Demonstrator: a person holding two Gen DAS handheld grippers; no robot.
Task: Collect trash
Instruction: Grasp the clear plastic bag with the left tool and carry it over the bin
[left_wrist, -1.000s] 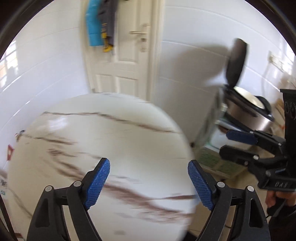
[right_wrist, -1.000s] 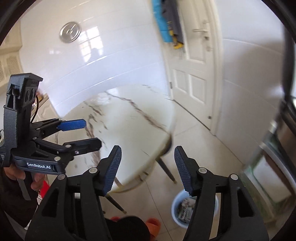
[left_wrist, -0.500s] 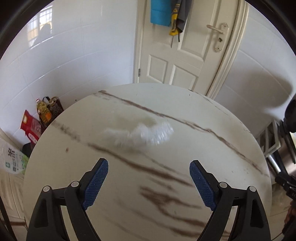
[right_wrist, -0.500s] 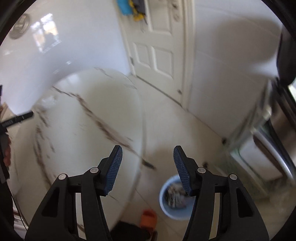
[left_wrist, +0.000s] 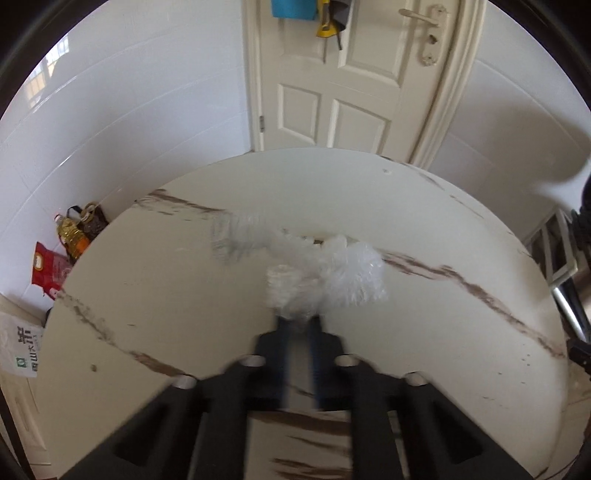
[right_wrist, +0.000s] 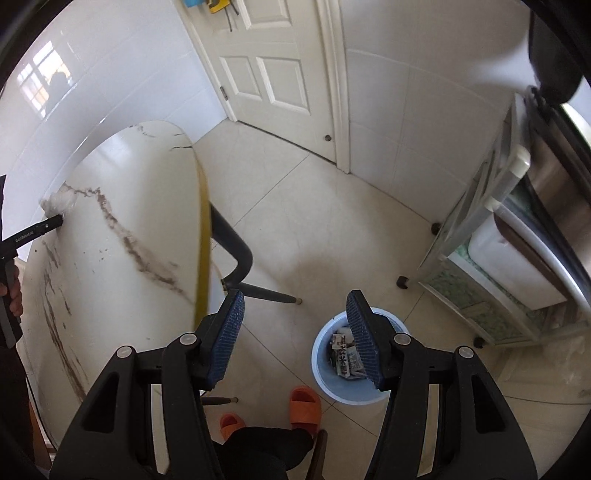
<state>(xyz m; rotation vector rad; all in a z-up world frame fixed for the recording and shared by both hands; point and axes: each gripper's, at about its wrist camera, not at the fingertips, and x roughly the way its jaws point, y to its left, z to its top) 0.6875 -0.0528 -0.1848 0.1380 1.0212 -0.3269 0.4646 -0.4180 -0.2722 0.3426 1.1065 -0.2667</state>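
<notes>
The left gripper (left_wrist: 297, 326) has just snapped its fingers together on the crumpled plastic wrap (left_wrist: 314, 273) lying on the table (left_wrist: 166, 295). The right gripper (right_wrist: 295, 332) hangs over the floor, fingers apart and empty, the blue bin (right_wrist: 325, 384) just beyond them.

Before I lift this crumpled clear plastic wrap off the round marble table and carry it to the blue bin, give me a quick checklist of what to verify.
1. Left gripper closed on the crumpled clear plastic wrap: ok, its jaws have just closed with the near end of the wrap between them.
2. Whole wrap gathered: not ok, most of it lies beyond the tips on the round white marble table.
3. Firmness of the hold: cannot tell, the fingers are blurred.
4. Blue plastic trash bin open, with room: ok, no lid, paper scraps at the bottom.
5. Right gripper free: ok, open and empty above the bin.
6. Floor around the bin: ok, only orange slippers nearby.
</notes>
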